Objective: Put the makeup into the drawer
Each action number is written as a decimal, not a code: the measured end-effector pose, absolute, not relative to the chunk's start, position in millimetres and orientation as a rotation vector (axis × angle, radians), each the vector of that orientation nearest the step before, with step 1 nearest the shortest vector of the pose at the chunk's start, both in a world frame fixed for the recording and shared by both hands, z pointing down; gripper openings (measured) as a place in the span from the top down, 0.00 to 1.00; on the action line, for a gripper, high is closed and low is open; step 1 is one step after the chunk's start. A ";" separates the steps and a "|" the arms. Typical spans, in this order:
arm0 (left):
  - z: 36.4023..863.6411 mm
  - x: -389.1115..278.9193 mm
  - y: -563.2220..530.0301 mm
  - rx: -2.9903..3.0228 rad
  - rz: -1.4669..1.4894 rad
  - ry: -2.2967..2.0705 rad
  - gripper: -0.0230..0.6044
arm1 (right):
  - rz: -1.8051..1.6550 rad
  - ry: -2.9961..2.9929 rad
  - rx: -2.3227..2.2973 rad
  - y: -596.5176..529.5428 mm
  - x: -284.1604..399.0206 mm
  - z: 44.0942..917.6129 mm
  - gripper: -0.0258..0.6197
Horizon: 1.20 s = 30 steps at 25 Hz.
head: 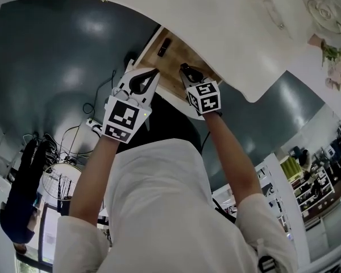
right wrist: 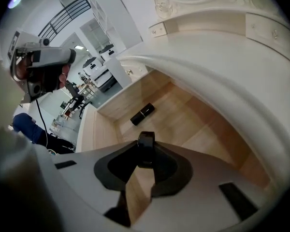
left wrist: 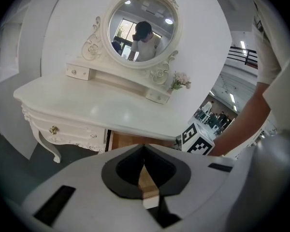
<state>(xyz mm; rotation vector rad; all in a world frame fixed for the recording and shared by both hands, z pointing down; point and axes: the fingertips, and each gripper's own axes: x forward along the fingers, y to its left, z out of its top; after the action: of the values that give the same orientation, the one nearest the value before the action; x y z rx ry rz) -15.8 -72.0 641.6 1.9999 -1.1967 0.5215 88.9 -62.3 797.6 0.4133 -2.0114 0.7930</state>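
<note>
The white table fills the upper frame. Its drawer stands open beneath the table edge, showing a wooden bottom. A dark makeup tube lies on that bottom. The left gripper and the right gripper both point into the drawer, side by side, above the grey floor.

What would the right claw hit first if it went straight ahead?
Probably the open drawer's wooden floor, just short of the black tube lying there; depth is unclear, so perhaps the tube itself.
</note>
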 end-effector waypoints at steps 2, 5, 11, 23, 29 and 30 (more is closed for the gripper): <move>646.3 -17.8 -71.3 1.983 0.519 -1.204 0.94 | 0.804 -1.976 0.390 -59.3 89.8 809.2 0.83; 653.1 -20.2 -65.9 1.953 0.526 -1.208 0.94 | 0.784 -1.945 0.343 -53.2 88.4 822.5 0.83; 661.5 -24.6 -52.1 1.916 0.539 -1.197 0.94 | 0.737 -1.936 0.258 -43.3 83.1 840.1 0.83; 658.8 -27.1 -51.2 1.921 0.546 -1.190 0.94 | 0.713 -1.911 0.395 -57.6 95.4 829.1 0.72; 648.0 -31.1 -56.2 1.944 0.571 -1.201 0.94 | 0.698 -1.920 0.476 -66.8 106.5 815.4 0.72; 645.5 -31.4 -56.6 1.947 0.575 -1.205 0.94 | 0.694 -1.917 0.487 -68.0 109.2 814.0 0.73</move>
<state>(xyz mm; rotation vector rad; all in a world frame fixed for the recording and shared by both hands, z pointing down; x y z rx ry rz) -31.4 -56.6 645.5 1.9467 -1.2048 0.5749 109.2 -68.0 814.0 0.4874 -1.9167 0.6944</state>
